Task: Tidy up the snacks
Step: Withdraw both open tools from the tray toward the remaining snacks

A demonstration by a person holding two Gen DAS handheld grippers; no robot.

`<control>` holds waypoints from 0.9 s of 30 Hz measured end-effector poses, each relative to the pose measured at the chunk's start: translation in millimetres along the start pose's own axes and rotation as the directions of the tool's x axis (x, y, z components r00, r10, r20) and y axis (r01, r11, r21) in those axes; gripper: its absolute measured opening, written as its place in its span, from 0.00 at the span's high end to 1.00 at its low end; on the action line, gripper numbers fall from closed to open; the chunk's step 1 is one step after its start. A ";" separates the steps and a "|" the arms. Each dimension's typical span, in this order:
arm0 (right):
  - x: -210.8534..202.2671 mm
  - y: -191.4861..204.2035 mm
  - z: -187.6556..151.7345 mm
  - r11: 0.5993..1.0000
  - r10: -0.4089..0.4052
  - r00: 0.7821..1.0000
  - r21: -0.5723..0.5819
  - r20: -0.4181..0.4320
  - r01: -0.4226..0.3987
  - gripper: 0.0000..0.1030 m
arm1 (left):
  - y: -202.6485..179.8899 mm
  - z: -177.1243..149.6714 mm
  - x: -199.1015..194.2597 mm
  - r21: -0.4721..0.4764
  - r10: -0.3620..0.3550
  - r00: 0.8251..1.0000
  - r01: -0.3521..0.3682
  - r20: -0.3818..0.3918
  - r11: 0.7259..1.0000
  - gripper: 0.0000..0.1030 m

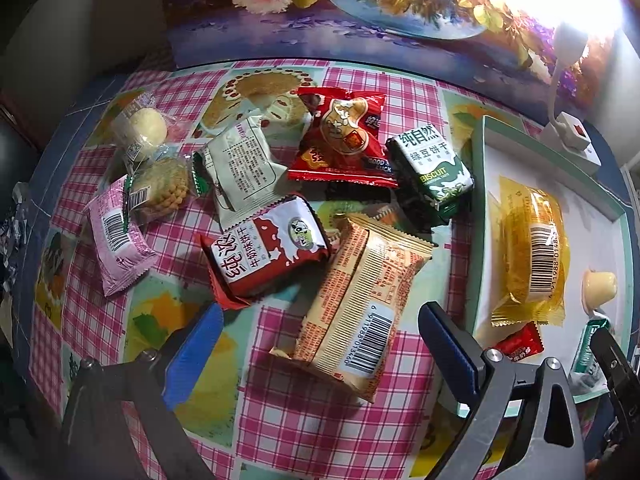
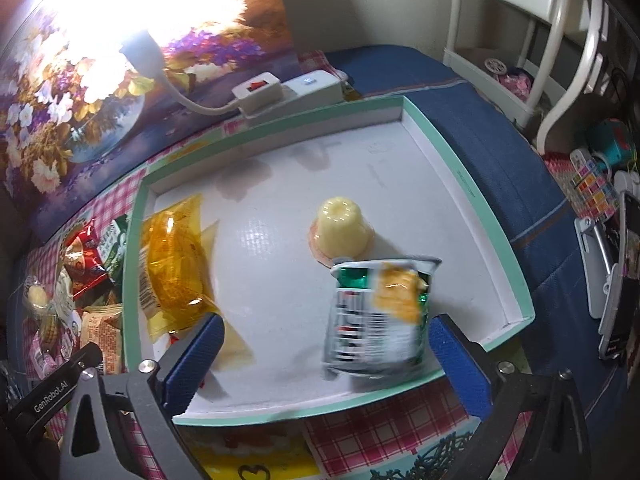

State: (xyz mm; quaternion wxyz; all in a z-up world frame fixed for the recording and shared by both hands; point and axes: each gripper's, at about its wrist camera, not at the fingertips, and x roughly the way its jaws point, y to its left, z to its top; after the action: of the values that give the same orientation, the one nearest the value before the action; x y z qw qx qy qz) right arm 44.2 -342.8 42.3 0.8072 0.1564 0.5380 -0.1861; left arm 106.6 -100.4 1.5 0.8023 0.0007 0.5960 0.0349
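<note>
Left hand-held gripper (image 1: 320, 354): jaws apart, empty; you hover over the beige biscuit packet (image 1: 354, 300), lying lower centre on the table (image 1: 120, 236).
Long axis: runs upper right to lower left, slanting across your gap.
Right hand-held gripper (image 2: 326, 354): jaws wide; green-and-white packet (image 2: 376, 316) between them in the tray (image 2: 496, 236), unpressed.
Unclear: that packet is blurred; contact uncertain.

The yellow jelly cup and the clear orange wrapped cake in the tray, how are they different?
The yellow jelly cup is small and stands upside down; the clear orange wrapped cake is bigger and lies flat. The cup sits mid-tray, the cake by one wall. Both rest in the white, green-rimmed tray.
</note>
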 end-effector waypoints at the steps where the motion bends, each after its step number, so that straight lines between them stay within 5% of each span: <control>1: -0.7 2.3 0.0 1.000 0.001 1.000 -0.006 0.004 -0.001 0.00 | 1.3 -0.1 -0.1 -0.003 0.001 1.000 -0.001 -0.001 1.000 0.05; 27: 1.7 27.5 -7.1 0.997 0.005 1.000 -0.083 -0.022 -0.007 0.00 | 27.4 8.1 -3.9 -0.043 0.005 1.000 -0.006 -0.008 0.999 0.05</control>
State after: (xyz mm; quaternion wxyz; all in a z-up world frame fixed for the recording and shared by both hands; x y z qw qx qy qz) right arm 51.9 -315.6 39.5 0.8077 0.1261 0.5534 -0.1595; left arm 111.7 -73.0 8.7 0.7996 -0.0153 0.5982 0.0500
